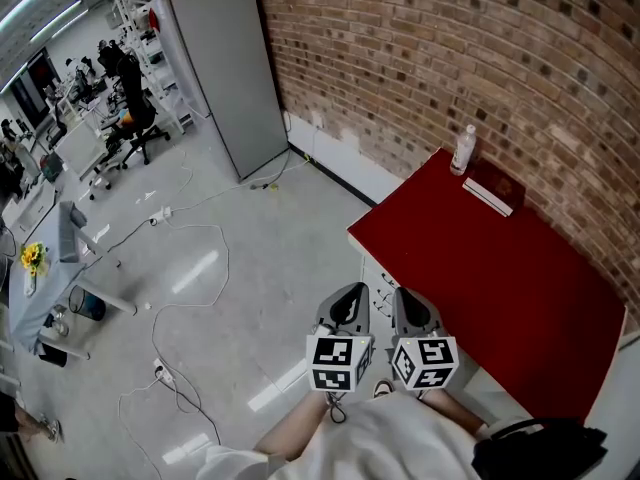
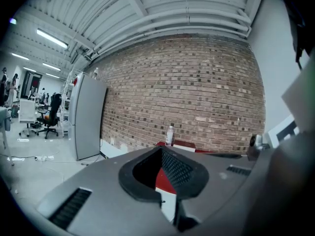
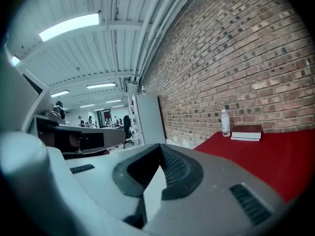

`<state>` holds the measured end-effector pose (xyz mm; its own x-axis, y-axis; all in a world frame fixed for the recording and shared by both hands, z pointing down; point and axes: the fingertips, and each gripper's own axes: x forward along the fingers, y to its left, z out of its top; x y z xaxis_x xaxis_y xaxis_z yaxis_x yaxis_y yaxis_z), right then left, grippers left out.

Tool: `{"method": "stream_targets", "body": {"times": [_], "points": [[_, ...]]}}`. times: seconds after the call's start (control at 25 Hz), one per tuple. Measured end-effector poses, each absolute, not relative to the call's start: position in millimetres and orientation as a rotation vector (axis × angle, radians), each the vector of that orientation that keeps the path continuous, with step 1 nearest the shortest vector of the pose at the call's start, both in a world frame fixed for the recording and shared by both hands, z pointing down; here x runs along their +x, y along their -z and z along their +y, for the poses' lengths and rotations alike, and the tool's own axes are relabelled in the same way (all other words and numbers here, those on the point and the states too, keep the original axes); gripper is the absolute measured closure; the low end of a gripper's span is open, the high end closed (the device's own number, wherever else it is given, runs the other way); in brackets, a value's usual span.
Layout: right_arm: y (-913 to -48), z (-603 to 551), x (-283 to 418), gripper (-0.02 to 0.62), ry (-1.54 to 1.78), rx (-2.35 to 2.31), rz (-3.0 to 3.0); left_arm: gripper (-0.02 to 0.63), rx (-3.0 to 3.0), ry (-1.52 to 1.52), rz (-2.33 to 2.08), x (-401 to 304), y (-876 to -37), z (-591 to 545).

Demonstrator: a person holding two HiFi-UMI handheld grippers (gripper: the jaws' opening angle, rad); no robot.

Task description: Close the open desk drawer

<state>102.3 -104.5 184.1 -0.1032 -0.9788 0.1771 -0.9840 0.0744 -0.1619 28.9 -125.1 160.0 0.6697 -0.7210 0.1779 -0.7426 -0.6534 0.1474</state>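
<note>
Fingers of left gripper pressed together, nothing between them, only a slit of red and white showing through; right gripper the same, pads closed and empty; pads black ribbed rubber set in smooth grey shells; both grippers side by side close to the person's torso; just ahead of the tips, the desk's white front under the red top; drawer sits there, mostly covered, can't tell if it stands out or lies flush; fits a drawer waiting for a push or one already home; a push goes best with closed tips flat on mid-front, straight along the runners, eased at the end; top matte, rectangular; far end: clear plastic bottle, dark red book; rough brick wall beyond.
</note>
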Motion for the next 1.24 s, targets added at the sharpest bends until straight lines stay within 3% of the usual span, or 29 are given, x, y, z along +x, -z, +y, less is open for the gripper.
{"method": "stream_targets", "body": {"times": [1.24], "points": [[-190.9,-84.5,133.8,0.597,-0.384,2.084,-2.253,0.598,2.664,-0.193,-1.139,64.4,-175.2,-104.6]]}}
